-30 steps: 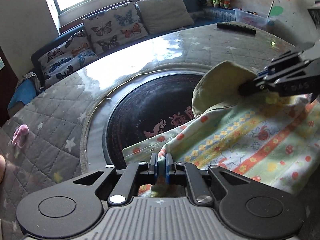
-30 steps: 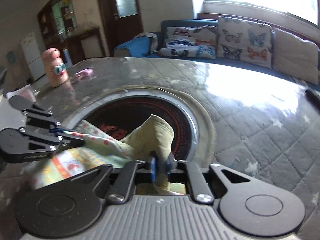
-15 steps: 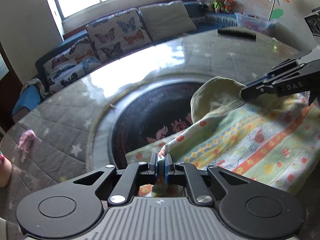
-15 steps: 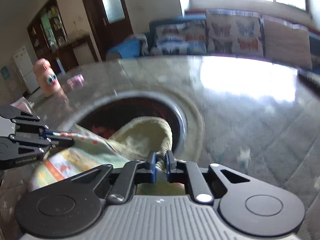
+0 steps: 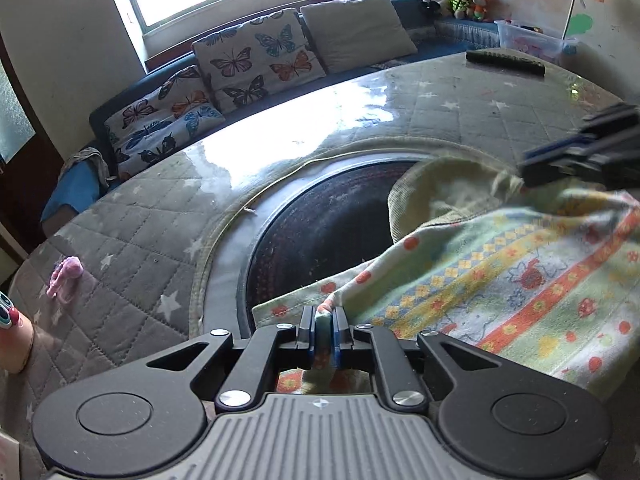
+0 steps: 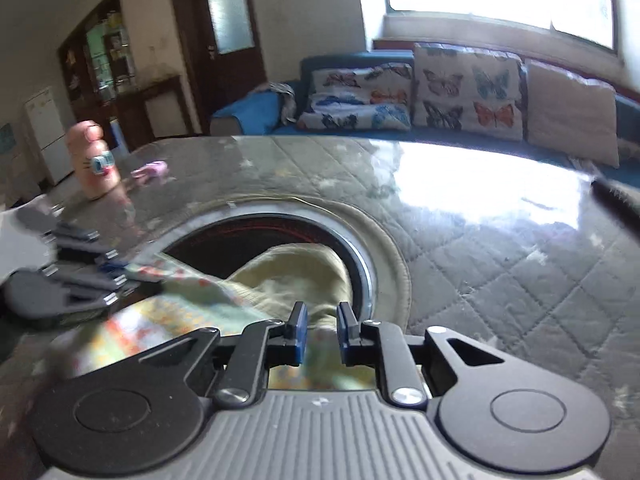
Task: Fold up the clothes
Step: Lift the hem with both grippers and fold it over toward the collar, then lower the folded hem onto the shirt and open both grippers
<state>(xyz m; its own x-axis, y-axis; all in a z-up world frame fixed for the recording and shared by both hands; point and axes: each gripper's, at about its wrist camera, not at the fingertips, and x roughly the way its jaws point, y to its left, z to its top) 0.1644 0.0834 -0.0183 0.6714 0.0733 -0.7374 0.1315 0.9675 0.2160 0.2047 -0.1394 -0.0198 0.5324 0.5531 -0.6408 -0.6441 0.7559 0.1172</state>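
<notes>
A small patterned garment (image 5: 500,280), green and yellow with orange stripes and a plain olive part (image 5: 444,188), lies over the dark round centre of the quilted table (image 5: 120,220). My left gripper (image 5: 324,320) is shut on the garment's near corner. In the right wrist view my right gripper (image 6: 322,320) has its jaws parted a little, with the olive cloth (image 6: 296,276) loose between them. The right gripper shows in the left wrist view (image 5: 560,168) at the garment's far edge. The left gripper shows blurred in the right wrist view (image 6: 92,284).
A dark round inset (image 5: 320,220) sits in the table's middle. A pink toy (image 5: 64,276) and a peach figurine (image 6: 96,164) stand at the table's left edge. A black remote (image 5: 504,62) lies at the far right. A sofa with butterfly cushions (image 5: 256,64) runs behind.
My right gripper's jaws have parted and let go of the olive cloth, which they pinched before. Both wrist views have shifted slightly. My left gripper keeps its hold.
</notes>
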